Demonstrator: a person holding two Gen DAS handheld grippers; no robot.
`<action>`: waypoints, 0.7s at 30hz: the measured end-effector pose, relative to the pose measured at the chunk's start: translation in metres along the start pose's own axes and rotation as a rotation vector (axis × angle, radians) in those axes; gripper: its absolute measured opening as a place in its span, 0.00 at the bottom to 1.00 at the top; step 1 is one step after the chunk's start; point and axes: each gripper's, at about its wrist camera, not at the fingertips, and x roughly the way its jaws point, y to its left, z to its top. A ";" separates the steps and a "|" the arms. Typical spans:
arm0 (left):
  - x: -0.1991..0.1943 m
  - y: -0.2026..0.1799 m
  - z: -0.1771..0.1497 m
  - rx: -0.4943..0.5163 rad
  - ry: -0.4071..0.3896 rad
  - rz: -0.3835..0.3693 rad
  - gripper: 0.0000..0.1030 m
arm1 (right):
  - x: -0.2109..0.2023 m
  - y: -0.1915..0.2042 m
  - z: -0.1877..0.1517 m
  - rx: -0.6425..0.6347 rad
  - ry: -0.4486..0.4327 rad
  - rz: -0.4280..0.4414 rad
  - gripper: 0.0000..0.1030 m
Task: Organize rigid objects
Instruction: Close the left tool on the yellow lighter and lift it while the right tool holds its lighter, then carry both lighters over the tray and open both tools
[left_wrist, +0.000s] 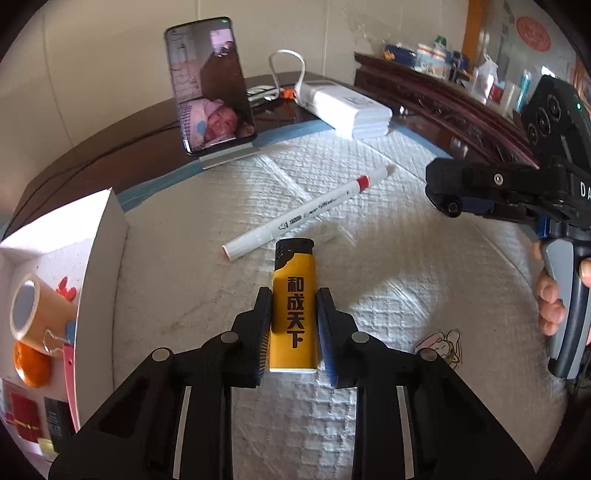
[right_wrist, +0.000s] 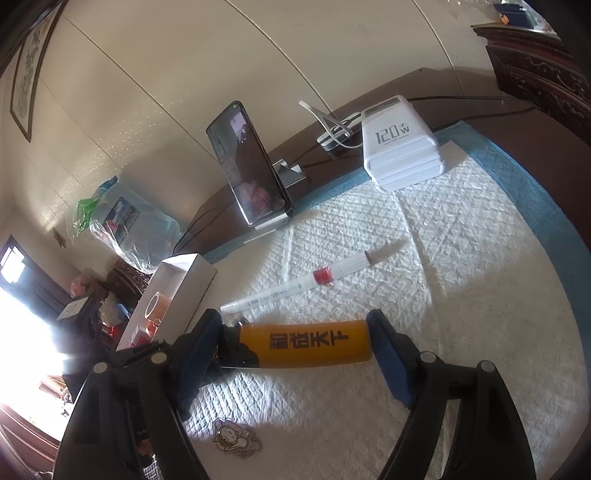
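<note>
Left wrist view, left hand-held gripper (left_wrist: 294, 291): we see its two pads set against the long sides of the yellow lighter (left_wrist: 294, 306), clamping it.
Left wrist view, lighter: its black cap points away from us, just short of the white pen (left_wrist: 306, 210), on or just above the quilted mat (left_wrist: 406, 258); we cannot tell which.
Left wrist view, box: the white box (left_wrist: 99, 258) stands at the left edge of the mat, with a tape roll (left_wrist: 33, 306) inside.
Left wrist view, right hand-held gripper (left_wrist: 443, 195): it is side-on at the right edge, well apart from the lighter, held by a hand (left_wrist: 554, 299); we cannot tell how its jaws stand.
Left wrist view, background: a phone (left_wrist: 210, 85) is propped upright and a white power bank (left_wrist: 351, 107) lies at the far edge of the mat.
Right wrist view, right hand-held gripper (right_wrist: 293, 321): its fingers are spread wide.
Right wrist view, lighter (right_wrist: 306, 345): it spans the gap crosswise, cap to the left, each end meeting a pad; we cannot tell whether it is clamped.
Right wrist view, surroundings: the pen (right_wrist: 295, 286) lies beyond the lighter, the box (right_wrist: 192, 273) to the left, and a cartoon sticker (right_wrist: 236, 439) on the mat below.
</note>
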 end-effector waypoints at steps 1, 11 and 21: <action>-0.001 0.004 0.001 -0.019 -0.007 -0.010 0.23 | 0.001 0.000 0.000 0.001 0.001 -0.001 0.78; -0.061 0.042 0.009 -0.204 -0.270 -0.015 0.23 | -0.006 0.015 0.001 -0.087 -0.092 -0.043 0.78; -0.106 0.096 0.000 -0.413 -0.424 0.084 0.23 | -0.017 0.054 0.005 -0.149 -0.136 -0.075 0.78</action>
